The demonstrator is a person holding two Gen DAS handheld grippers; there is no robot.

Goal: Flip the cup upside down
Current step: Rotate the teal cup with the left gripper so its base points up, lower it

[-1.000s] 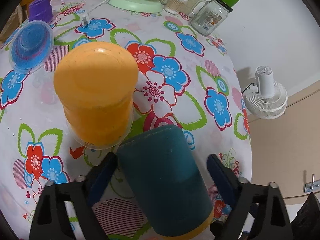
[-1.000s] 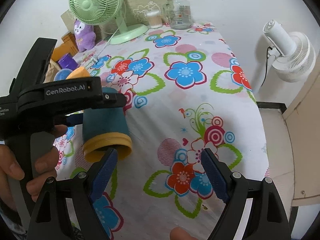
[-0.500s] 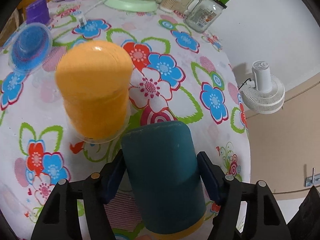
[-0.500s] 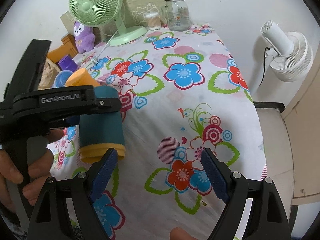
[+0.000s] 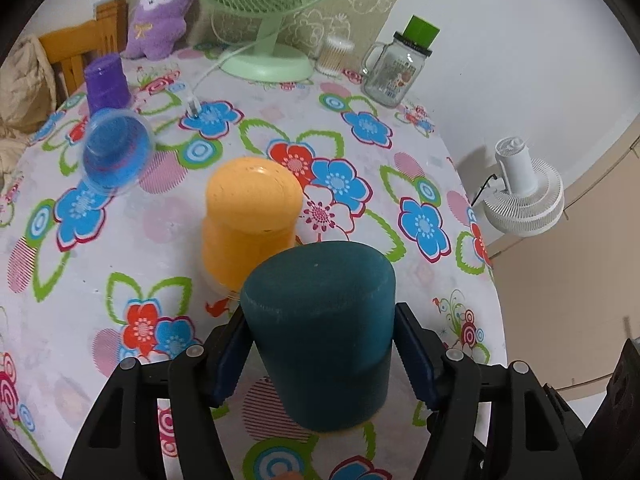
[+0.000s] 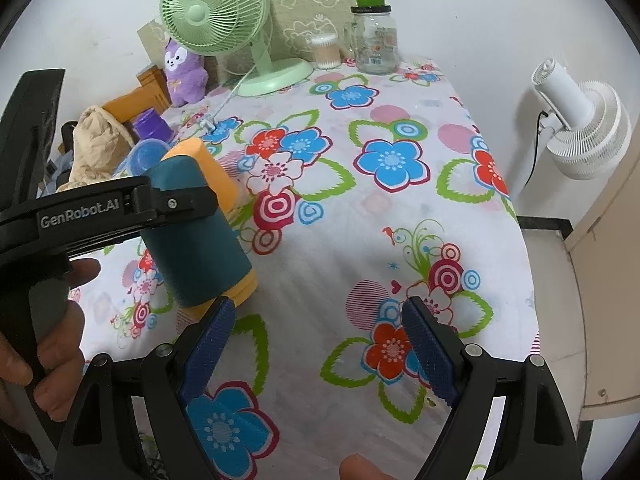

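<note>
Green desk fan (image 5: 272, 8), purple plush (image 5: 160, 12), glass jar (image 5: 394, 70), floral tablecloth (image 5: 360, 168)

Teal cup (image 5: 320, 344) with a yellow-orange rim; orange cup (image 5: 250, 224); blue-padded black gripper (image 6: 316, 356); white bench cloth (image 6: 360, 240) with red, blue and green flowers.

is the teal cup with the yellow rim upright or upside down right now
Upside down, slightly tilted: the teal cup with the yellow rim shows its closed base up and rim toward the table, clamped in the left gripper.

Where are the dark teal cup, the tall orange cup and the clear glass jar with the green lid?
Dark teal cup (image 5: 320, 320), left wrist view, its side wall.
Tall orange cup (image 5: 252, 196), left wrist view, its flat top.
Clear glass jar with green lid (image 5: 394, 76), left wrist view, its glass body.
</note>
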